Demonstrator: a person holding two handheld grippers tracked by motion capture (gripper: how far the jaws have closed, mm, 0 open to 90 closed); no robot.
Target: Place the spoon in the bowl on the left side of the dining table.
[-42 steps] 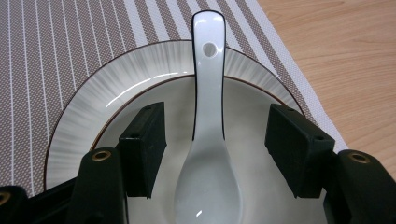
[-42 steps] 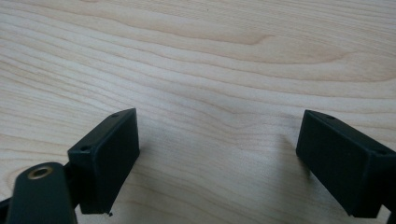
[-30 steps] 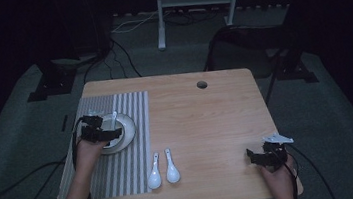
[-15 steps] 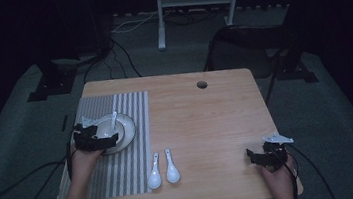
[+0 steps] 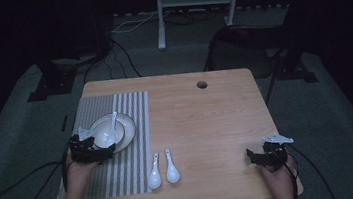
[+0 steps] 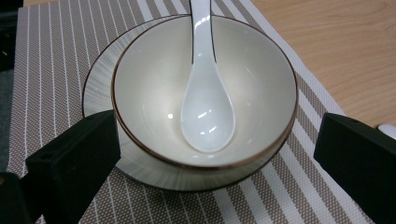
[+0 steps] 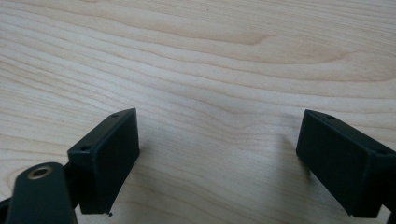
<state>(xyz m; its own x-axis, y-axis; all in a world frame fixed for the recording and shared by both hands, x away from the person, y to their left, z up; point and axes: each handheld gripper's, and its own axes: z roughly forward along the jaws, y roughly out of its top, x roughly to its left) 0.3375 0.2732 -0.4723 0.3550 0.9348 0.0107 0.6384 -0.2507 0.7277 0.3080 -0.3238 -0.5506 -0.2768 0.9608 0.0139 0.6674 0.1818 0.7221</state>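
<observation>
Light wooden table [image 5: 217, 125]: level, with a round cable hole near its far edge. A grey-and-white striped woven placemat [image 5: 123, 176] covers its left portion.

On the placemat sits a shallow striped saucer [image 6: 100, 84], and on that a cream ceramic bowl with a thin brown rim [image 6: 154, 79]. A glossy white ceramic soup spoon [image 6: 205, 107] lies inside, its scoop in the bottom and its handle leaning over the far rim.

Two more white ceramic spoons [image 5: 163, 169] lie side by side at the placemat's right edge.

Left gripper [image 5: 89, 148]: jaws spread wide, flanking the near side of the bowl and saucer, holding nothing. Right gripper [image 5: 266, 157]: jaws apart, empty, over bare wood near the right front corner.

Assessment: glazed ware, rigid, slippery, breakable; the bowl looks moderately heavy, and the spoon is loose and would slide if tilted. The best hold is probably across the bowl's rim wall, kept level.
</observation>
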